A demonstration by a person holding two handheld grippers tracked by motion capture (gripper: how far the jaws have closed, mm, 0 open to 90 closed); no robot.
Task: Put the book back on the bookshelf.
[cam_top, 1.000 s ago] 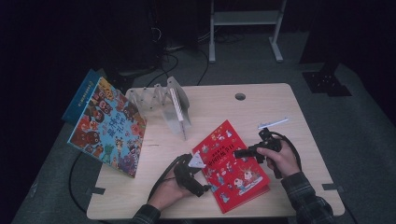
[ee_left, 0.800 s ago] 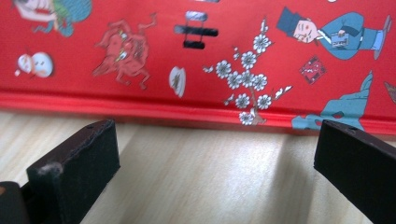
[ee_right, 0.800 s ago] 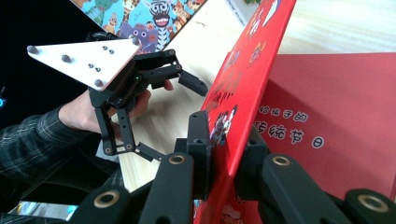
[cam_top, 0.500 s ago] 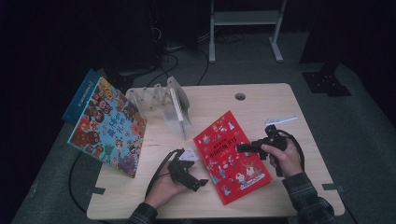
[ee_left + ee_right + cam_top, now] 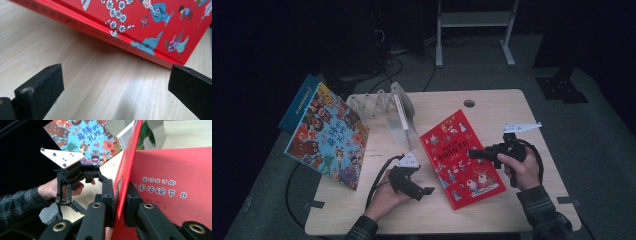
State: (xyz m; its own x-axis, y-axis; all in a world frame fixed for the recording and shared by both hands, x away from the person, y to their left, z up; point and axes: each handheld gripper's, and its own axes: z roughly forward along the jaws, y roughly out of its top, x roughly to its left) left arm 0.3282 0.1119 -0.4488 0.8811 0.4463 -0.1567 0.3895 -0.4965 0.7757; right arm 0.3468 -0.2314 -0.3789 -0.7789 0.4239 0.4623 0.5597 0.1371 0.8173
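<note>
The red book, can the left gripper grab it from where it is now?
Probably yes. The left gripper sits open on the table right beside the red book, with bare wood between its jaws and the book's near edge. The right gripper already clamps the cover but doesn't block that edge.

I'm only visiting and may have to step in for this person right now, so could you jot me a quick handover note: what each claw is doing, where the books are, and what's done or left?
Right claw: shut on the red book's cover, lifted open.
Left claw: open, holding nothing, resting on the table beside the red book's spine.
Red book: flat at mid-table, in front of the clear rack.
Colourful book: leaning at the table's left edge, a blue one behind it.
Done: cover gripped. Left: probably getting the red book stood up or moved to the rack.
</note>
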